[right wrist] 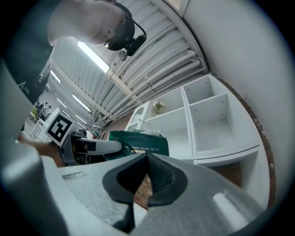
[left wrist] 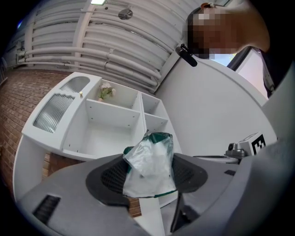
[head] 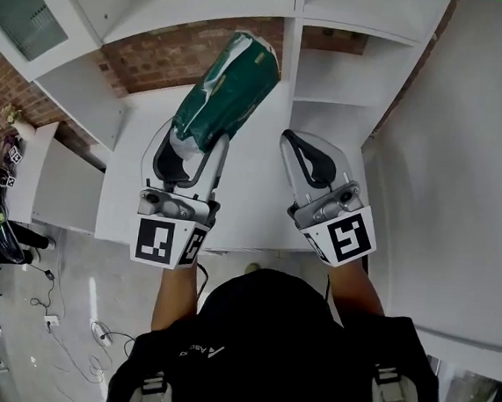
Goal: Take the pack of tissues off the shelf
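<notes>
From the head view, the left gripper (head: 187,156) sits at about 8 o'clock of centre, its jaws clamped on the lower end of the pack of tissues (head: 228,86). The green pack juts out toward 1 o'clock, slanted across the white shelf (head: 352,68) behind it. It touches no board that I can make out, so it looks lifted clear, not resting. The right gripper (head: 310,160) hangs at 3 o'clock of the left one, just beside it and apart from the pack. It appears to be held back so the single grip can do the carrying.

In the left gripper view, the pack (left wrist: 150,163) fills the gap between the dark pads, with its crinkled clear wrapper bunched where they pinch. The hold is on the soft end and not the body, which probably explains the tilt. The shelf's compartments at 11 o'clock stand bare, save a small plant (left wrist: 106,91) in an upper one. The right gripper's marker cube (left wrist: 252,142) peeks in at 3 o'clock.

In the right gripper view, the jaws are together with nothing between them. At 10 o'clock, the left gripper (right wrist: 94,146) carries the pack (right wrist: 138,144) in front of the shelf openings — outside them, as far as I can judge.
</notes>
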`<state>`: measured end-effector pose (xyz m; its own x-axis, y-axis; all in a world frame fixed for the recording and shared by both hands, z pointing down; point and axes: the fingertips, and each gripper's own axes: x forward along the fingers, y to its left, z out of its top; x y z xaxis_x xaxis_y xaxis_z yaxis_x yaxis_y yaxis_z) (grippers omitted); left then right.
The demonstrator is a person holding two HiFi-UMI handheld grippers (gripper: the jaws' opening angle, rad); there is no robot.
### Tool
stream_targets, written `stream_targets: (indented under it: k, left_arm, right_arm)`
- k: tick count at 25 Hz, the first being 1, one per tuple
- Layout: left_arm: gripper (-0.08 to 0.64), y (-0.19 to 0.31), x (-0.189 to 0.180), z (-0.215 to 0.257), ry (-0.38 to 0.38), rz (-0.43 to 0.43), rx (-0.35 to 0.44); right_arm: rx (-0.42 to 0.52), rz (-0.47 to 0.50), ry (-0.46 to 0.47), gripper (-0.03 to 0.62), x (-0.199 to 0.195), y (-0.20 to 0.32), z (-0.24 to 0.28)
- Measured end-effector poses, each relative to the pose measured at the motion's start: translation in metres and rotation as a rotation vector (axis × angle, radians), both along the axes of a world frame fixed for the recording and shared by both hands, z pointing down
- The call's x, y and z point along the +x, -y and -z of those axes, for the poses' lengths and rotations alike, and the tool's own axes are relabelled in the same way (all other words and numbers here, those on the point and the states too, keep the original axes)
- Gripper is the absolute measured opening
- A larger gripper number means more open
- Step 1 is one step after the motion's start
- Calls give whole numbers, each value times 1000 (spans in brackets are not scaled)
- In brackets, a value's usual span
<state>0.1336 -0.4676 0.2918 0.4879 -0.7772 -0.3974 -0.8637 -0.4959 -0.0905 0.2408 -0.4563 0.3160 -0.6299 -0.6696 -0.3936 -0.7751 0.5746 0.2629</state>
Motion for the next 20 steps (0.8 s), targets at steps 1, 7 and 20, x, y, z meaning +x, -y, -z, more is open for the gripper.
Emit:
stream_targets:
  k: [1, 7, 20]
  left_arm:
    - [261, 1, 1, -2, 0, -4, -5]
    - [261, 11, 10, -10, 4, -26, -16]
    - [261, 5, 19, -6, 8, -47, -12]
  right_arm:
    - [-2, -3, 1, 0, 1, -1, -1]
    - [-16, -26, 4, 0, 10, 3, -8]
    - [-23, -47, 5, 0, 17, -5, -7]
